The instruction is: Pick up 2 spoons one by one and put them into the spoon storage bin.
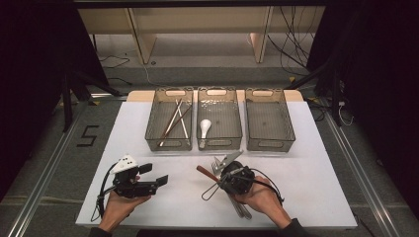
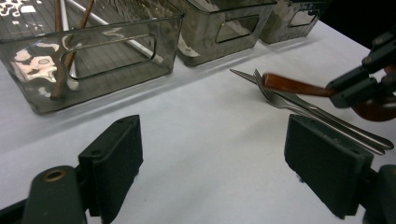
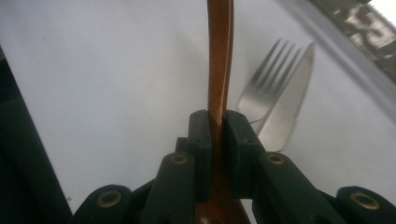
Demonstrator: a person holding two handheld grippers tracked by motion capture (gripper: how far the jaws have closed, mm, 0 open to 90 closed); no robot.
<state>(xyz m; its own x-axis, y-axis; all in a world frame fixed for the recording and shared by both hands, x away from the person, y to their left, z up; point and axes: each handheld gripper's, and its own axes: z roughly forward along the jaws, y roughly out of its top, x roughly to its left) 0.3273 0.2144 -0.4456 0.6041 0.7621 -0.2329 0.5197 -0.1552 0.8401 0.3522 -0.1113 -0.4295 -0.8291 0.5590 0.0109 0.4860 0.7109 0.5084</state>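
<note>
My right gripper (image 1: pixel 221 176) (image 3: pixel 216 121) is shut on a brown wooden utensil (image 1: pixel 203 171) (image 3: pixel 219 51), whose handle sticks out past the jaws toward the left, a little above the table. In the left gripper view the wooden utensil (image 2: pixel 292 85) hangs over a steel fork (image 2: pixel 275 95) and knife (image 2: pixel 243 74). The fork (image 1: pixel 216 163) (image 3: pixel 264 88) and knife (image 1: pixel 231 157) (image 3: pixel 289 102) lie side by side on the white table under the right hand. My left gripper (image 1: pixel 155 174) (image 2: pixel 219 154) is open over bare table at the front left, nothing between its jaws.
Three smoky clear bins stand in a row at the back. The left bin (image 1: pixel 168 144) holds chopsticks (image 1: pixel 175 121), the middle bin (image 1: pixel 220 143) a white spoon (image 1: pixel 205 127), and the right bin (image 1: pixel 269 121) nothing. The white table (image 1: pixel 316 173) ends just behind them.
</note>
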